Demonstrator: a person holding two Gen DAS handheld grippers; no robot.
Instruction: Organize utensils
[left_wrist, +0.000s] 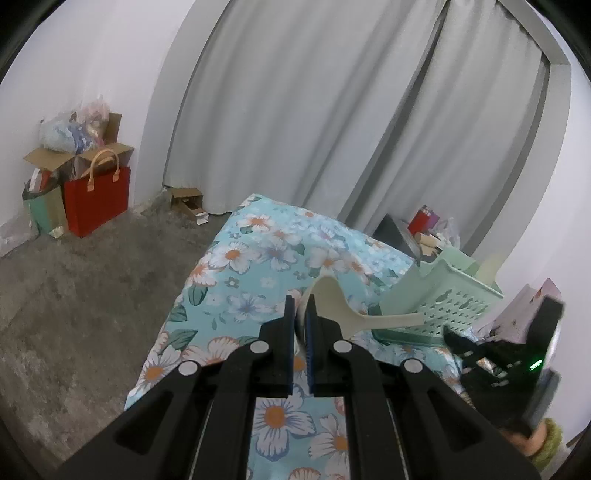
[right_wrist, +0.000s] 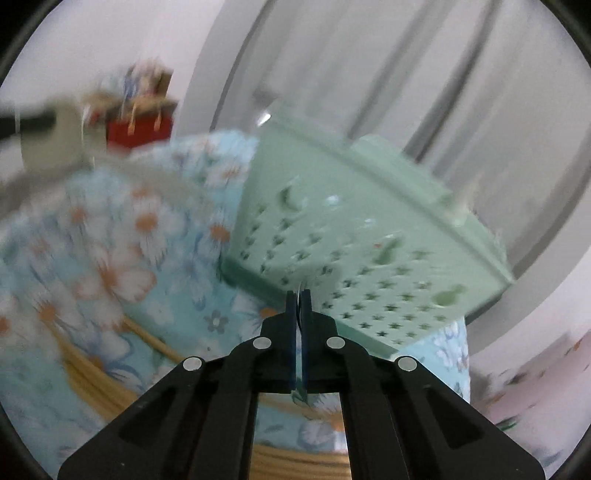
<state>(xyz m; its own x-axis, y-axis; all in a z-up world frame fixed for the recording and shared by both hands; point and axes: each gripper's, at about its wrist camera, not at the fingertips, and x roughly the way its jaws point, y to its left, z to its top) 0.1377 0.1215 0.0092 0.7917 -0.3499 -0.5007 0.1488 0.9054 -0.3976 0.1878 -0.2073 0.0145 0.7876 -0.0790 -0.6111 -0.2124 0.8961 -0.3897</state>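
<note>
Black arms of the left hand-held gripper (left_wrist: 302, 308) fill the near view, its blue pads clamped on the edge of a cream plastic ladle (left_wrist: 332, 295) above a floral-clothed table (left_wrist: 240, 258). To the right stands a pale green perforated basket (left_wrist: 443, 299) — tilted in both views. The right hand-held gripper (right_wrist: 299, 295) has its jaws together, nothing visibly between them, just before the basket wall — wooden sticks (right_wrist: 92, 380) lie near left on the cloth.
</note>
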